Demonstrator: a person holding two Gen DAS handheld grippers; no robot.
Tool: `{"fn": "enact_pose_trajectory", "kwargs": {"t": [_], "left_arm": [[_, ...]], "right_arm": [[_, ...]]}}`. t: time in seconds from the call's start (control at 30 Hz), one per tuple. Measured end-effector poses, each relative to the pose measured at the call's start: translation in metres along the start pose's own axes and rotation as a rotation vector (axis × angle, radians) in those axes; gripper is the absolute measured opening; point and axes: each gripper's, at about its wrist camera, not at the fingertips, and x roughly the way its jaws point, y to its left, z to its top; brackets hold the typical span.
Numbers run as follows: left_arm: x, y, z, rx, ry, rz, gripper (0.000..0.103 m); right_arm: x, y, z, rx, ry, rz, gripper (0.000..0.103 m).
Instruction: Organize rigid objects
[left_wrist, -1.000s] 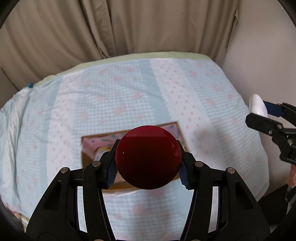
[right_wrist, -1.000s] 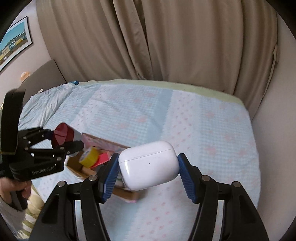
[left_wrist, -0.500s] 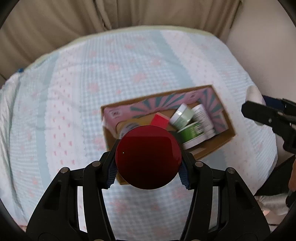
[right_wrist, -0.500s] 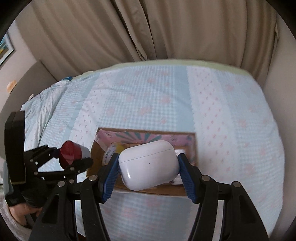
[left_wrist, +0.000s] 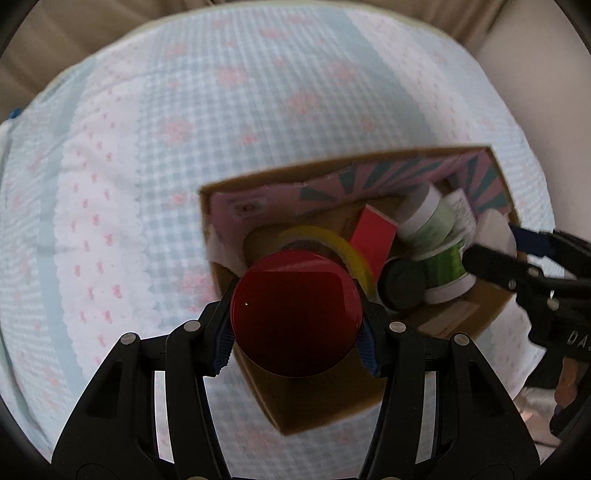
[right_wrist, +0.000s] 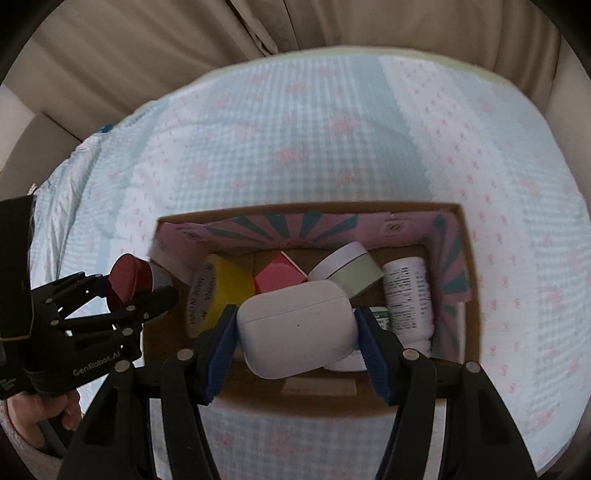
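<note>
My left gripper (left_wrist: 295, 347) is shut on a round dark red object (left_wrist: 295, 314) and holds it over the left end of an open cardboard box (left_wrist: 476, 151). In the right wrist view the left gripper (right_wrist: 122, 295) and the red object (right_wrist: 127, 277) show at the box's left wall. My right gripper (right_wrist: 297, 339) is shut on a white earbud case (right_wrist: 295, 328) above the box (right_wrist: 310, 208). In the left wrist view the right gripper (left_wrist: 495, 251) holds the case (left_wrist: 495, 232) at the box's right end.
The box holds a yellow tape roll (right_wrist: 218, 291), a red block (right_wrist: 277, 277), a pale green jar (right_wrist: 351, 269), a white labelled bottle (right_wrist: 406, 295) and a black round item (left_wrist: 402, 284). It sits on a blue checked bedspread (right_wrist: 332, 129). Beige curtains (right_wrist: 184, 44) hang behind.
Both grippers have tilted down and moved in over the box, still holding their objects. The box contents now show clearly in both views.
</note>
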Motion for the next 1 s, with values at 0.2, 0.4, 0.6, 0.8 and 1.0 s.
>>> {"fn": "enact_pose_trajectory", "kwargs": {"t": [0.2, 0.4, 0.6, 0.8, 1.0], "left_arm": [[0.016, -0.008, 0.005, 0.048, 0.023, -0.003, 0.051], [0.005, -0.009, 0.005, 0.038, -0.006, -0.088, 0.102], [-0.014, -0.006, -0.004, 0.039, -0.038, -0.054, 0.102], [-0.038, -0.003, -0.015, 0.004, -0.086, -0.063, 0.102], [-0.071, -0.010, -0.025, -0.016, -0.137, -0.065, 0.103]], "right_arm": [[0.031, -0.013, 0.007, 0.071, 0.070, 0.013, 0.058], [0.044, -0.024, 0.008, 0.177, 0.108, 0.049, 0.067], [0.020, -0.035, 0.001, 0.248, 0.049, 0.021, 0.103], [-0.012, -0.036, -0.011, 0.263, 0.011, -0.012, 0.103], [-0.040, -0.034, -0.020, 0.263, -0.018, -0.018, 0.103]]}}
